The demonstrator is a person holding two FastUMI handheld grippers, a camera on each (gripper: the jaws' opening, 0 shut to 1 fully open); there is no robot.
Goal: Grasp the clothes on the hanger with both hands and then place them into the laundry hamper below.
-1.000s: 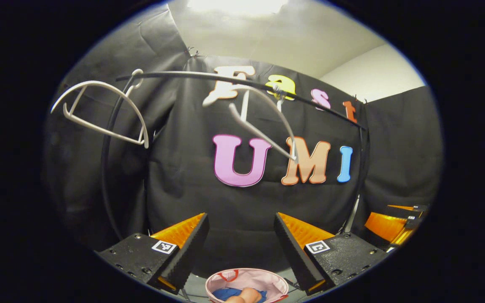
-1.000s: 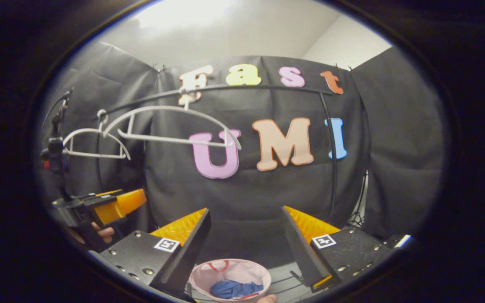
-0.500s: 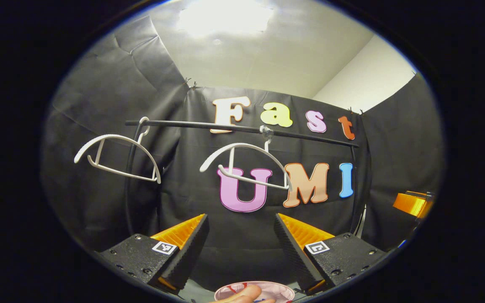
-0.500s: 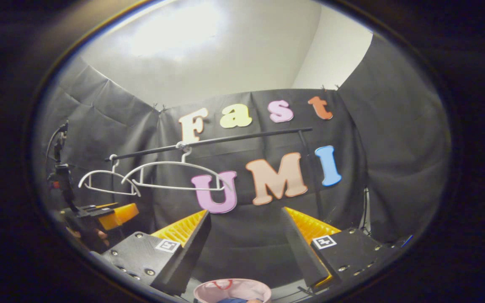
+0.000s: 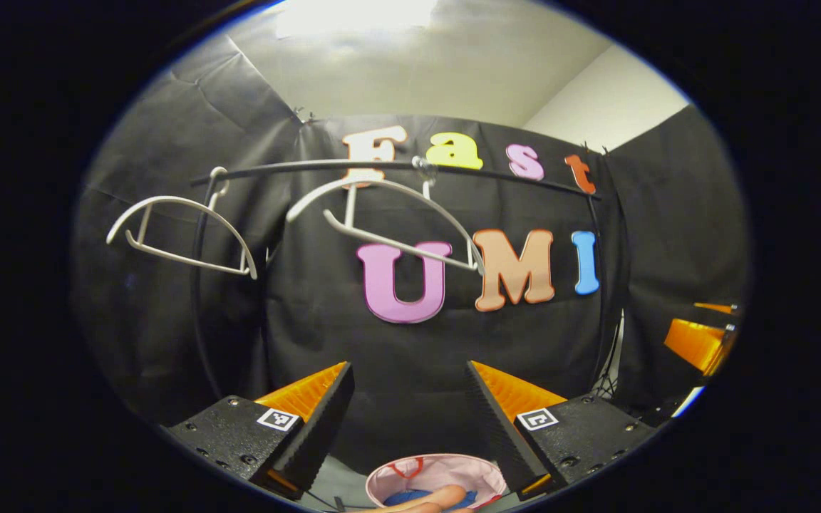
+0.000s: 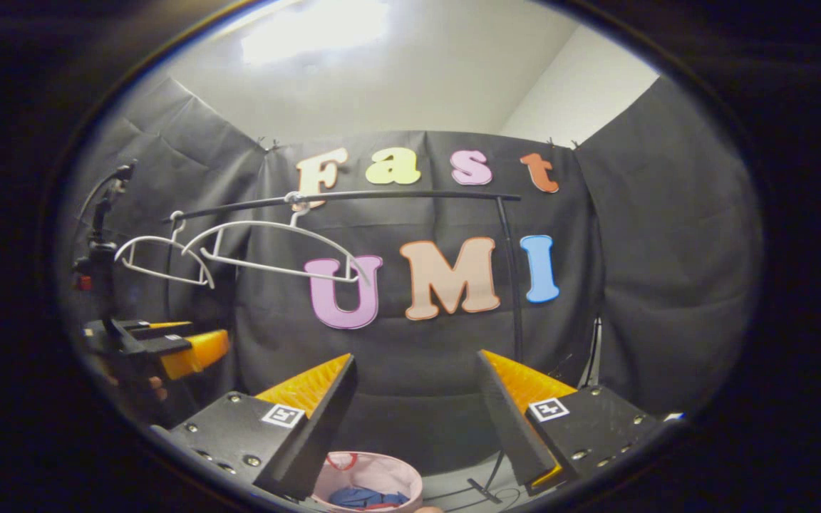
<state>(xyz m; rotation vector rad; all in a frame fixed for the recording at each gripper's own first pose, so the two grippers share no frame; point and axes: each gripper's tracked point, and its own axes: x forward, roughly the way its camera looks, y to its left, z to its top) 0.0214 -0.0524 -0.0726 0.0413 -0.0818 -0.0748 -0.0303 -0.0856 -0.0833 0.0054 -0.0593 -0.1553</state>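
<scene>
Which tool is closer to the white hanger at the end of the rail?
Left. The left tool looks to be below that end hanger, a bit in front of it; the right tool is farther along, past the second hanger.

Blue clothes lie crumpled inside the pink laundry hamper, low down between the right claw's spread fingers. Above and beyond the left claw, two white hangers, the far hanger and the near hanger, dangle bare from the black rail, the near one tilted.
</scene>
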